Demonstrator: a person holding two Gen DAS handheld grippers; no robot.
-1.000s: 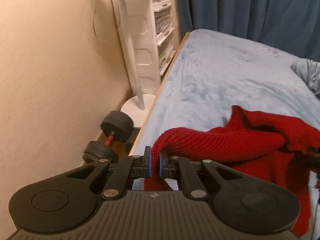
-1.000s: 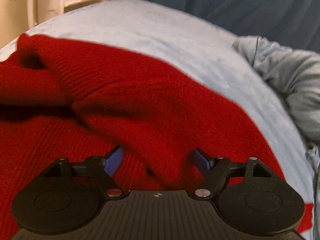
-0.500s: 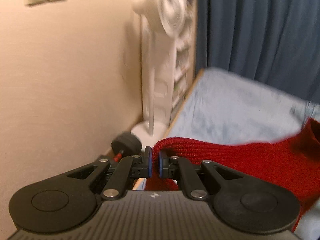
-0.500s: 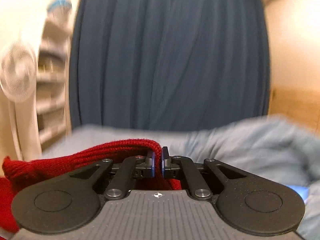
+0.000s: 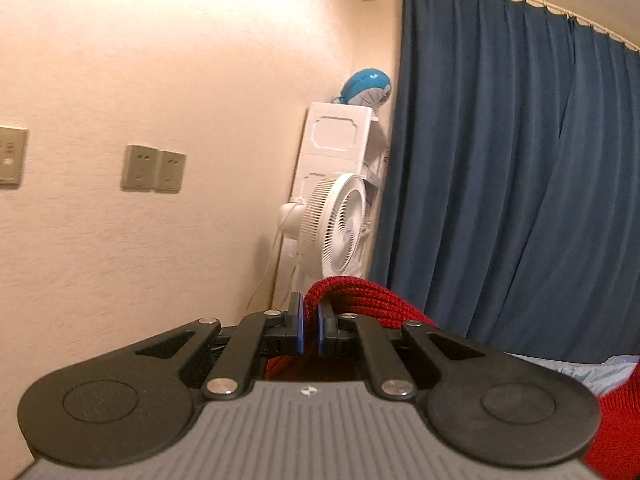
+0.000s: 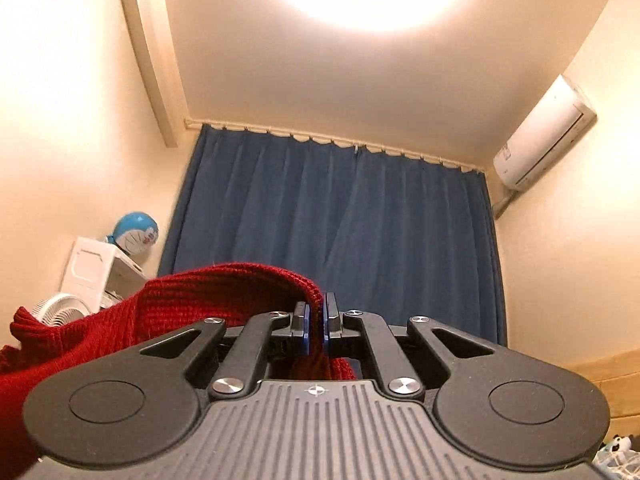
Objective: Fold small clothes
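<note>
A red knitted garment (image 5: 360, 300) is pinched at one edge by my left gripper (image 5: 309, 328), which is shut on it and tilted up toward the wall and curtain. The cloth runs off to the right and hangs below the gripper. In the right wrist view the same red garment (image 6: 192, 300) is pinched by my right gripper (image 6: 316, 326), also shut on it and pointing up at the ceiling. The cloth stretches left from it and droops. The garment is held up in the air between both grippers; its lower part is hidden.
A white standing fan (image 5: 340, 228) and a white shelf unit (image 5: 332, 148) with a blue toy head (image 5: 368, 88) stand at the wall. A dark blue curtain (image 6: 340, 216) hangs behind. A strip of the pale blue bedcover (image 5: 568, 368) shows low right.
Both grippers rose and tilted upward, lifting the red garment off the bed. The right gripper, open over the cloth a second ago, has shut on an edge. The left stayed shut.
</note>
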